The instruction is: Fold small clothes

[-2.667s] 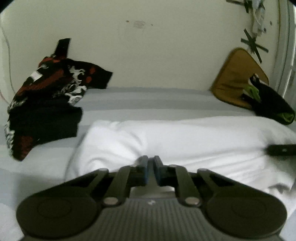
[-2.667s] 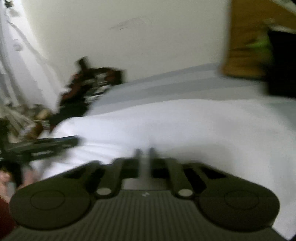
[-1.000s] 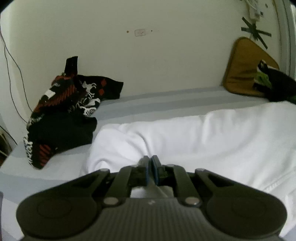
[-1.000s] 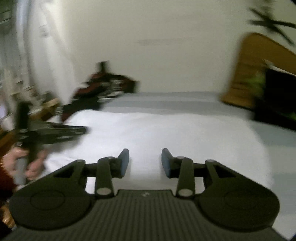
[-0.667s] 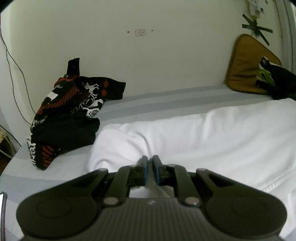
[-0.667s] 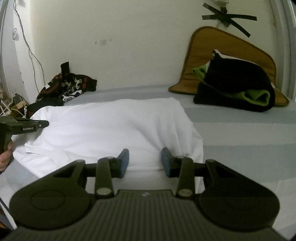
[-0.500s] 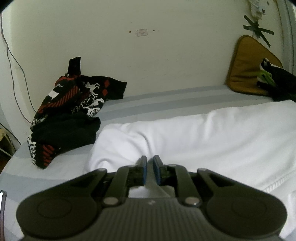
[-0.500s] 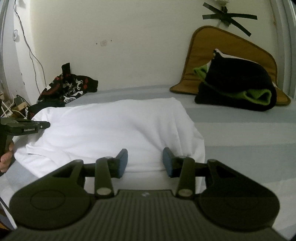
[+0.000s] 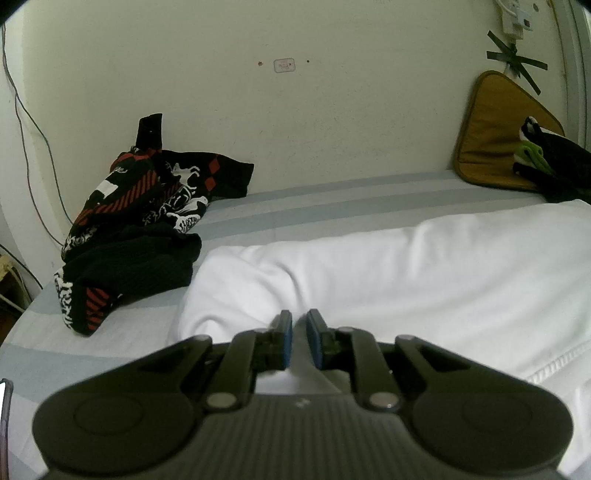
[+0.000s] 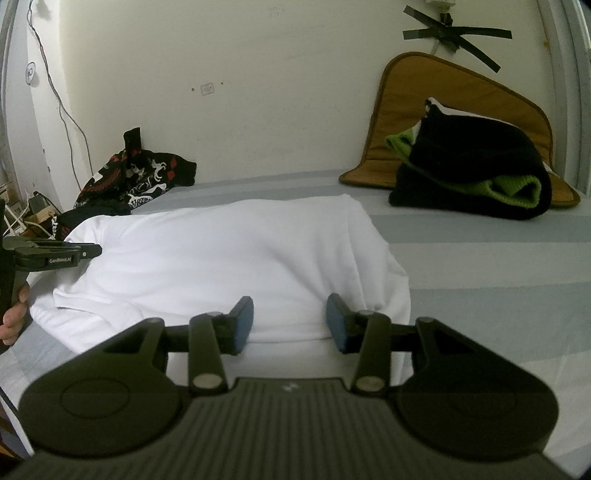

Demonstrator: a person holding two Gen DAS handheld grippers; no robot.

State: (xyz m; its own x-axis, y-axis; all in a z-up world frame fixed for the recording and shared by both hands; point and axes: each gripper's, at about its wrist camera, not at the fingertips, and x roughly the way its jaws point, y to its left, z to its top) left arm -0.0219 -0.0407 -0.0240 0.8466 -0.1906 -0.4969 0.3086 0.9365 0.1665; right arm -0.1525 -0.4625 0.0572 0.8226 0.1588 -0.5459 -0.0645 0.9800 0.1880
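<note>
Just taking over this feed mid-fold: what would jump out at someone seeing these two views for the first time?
The big white garment spread across the grey striped bed dominates both views. The left gripper is nearly shut at its near left edge; the right gripper stands open over its near right edge. Next come the crumpled black, red and white patterned clothes by the wall at the left, and the folded black and green stack on the brown mat at the right.

A brown cushion (image 10: 439,122) is leaning against the cream wall (image 10: 277,74) at the upper right, black tape (image 10: 456,31) is crossing above it, and a cable (image 9: 26,147) is hanging down the left edge.
</note>
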